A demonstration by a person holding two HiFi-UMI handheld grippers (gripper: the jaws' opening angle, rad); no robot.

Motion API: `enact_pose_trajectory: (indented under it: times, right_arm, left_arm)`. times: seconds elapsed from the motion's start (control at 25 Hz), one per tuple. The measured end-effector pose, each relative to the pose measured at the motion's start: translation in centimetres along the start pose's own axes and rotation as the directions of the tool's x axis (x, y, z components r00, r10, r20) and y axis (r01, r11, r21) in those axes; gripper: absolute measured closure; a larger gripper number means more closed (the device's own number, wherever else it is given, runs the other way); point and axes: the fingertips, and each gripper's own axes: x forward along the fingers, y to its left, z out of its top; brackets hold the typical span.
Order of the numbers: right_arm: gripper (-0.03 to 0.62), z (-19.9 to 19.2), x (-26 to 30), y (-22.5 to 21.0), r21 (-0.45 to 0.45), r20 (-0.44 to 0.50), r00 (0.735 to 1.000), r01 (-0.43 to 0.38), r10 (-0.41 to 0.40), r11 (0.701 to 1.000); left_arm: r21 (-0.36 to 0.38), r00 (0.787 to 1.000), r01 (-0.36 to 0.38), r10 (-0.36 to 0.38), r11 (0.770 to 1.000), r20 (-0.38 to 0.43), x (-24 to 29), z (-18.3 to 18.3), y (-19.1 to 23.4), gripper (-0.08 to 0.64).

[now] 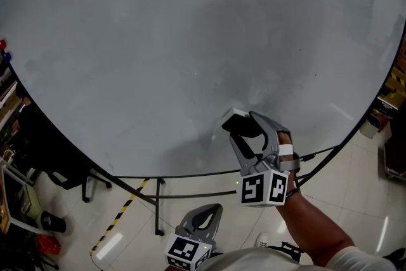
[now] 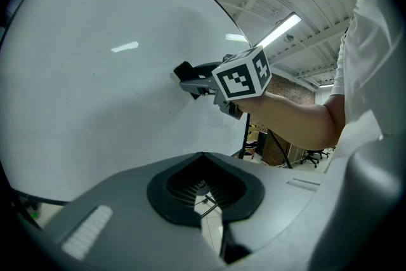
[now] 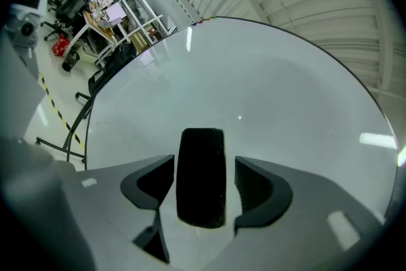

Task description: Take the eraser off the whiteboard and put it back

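Nearest the body, the left claw (image 2: 204, 168) hangs low and well behind the work, clenched on nothing, and the step has no need of it. Ahead of it the forearm (image 1: 311, 225) runs out to the right claw (image 3: 203, 165), which points level and square at the board. Its jaws are released and straddle the eraser (image 3: 202, 178). The dark felt block stands upright between the two pads, with a sliver of daylight on the left and a wider gap on the right, so neither pad presses on it. The eraser sits just beyond the jaw throat, its far face against the whiteboard (image 3: 254, 85). Whether it lies fully flat there is hard to say from these angles, though the head view suggests its pale back meets the surface. If the step is the lift, it would help to shift the claw slightly right first, so both pads meet the long sides together and the block does not twist. The jaws should then close low on its body and pull straight back, away from the board. If it is the let-go after replacing, the claw should back out along its own axis without tilting, so neither pad drags the eraser sideways across the bare board beyond.
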Motion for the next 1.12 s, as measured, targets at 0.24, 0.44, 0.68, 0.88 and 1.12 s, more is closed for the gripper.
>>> enact_pose_trajectory:
  times: [0.24,0.44,0.68,0.88,1.12]
  right_arm:
    - [0.312,-0.3,-3.3,0.6,0.146,0.040,0.997,-0.068,0.062,0.987]
    - [0.540,-0.4,-6.5,1.5,0.211,0.101,0.991,-0.111,0.091,0.971]
    - [0.591,-1.3,-7.7,2.5,0.272,0.113,0.984,-0.165,0.139,0.948]
    - [0.591,-0.9,-8.6,2.7,0.444,0.222,0.950,-0.299,0.219,0.845]
    - [0.591,-2.8,-10.2,3.9,0.764,0.377,0.880,-0.473,0.290,0.439]
  left_arm:
    - [-0.003,1.000,-0.001,0.001,1.000,-0.007,0.0,0.1,0.0,0.543]
    - [0.008,1.000,0.004,-0.004,1.000,-0.020,0.3,-0.5,-0.1,0.543]
    - [0.022,1.000,0.001,-0.001,1.000,-0.013,0.8,0.1,0.0,0.543]
    - [0.024,1.000,-0.008,0.009,1.000,-0.004,0.9,0.5,0.2,0.543]
    - [0.020,1.000,-0.010,0.010,1.000,0.004,0.8,0.8,0.2,0.543]
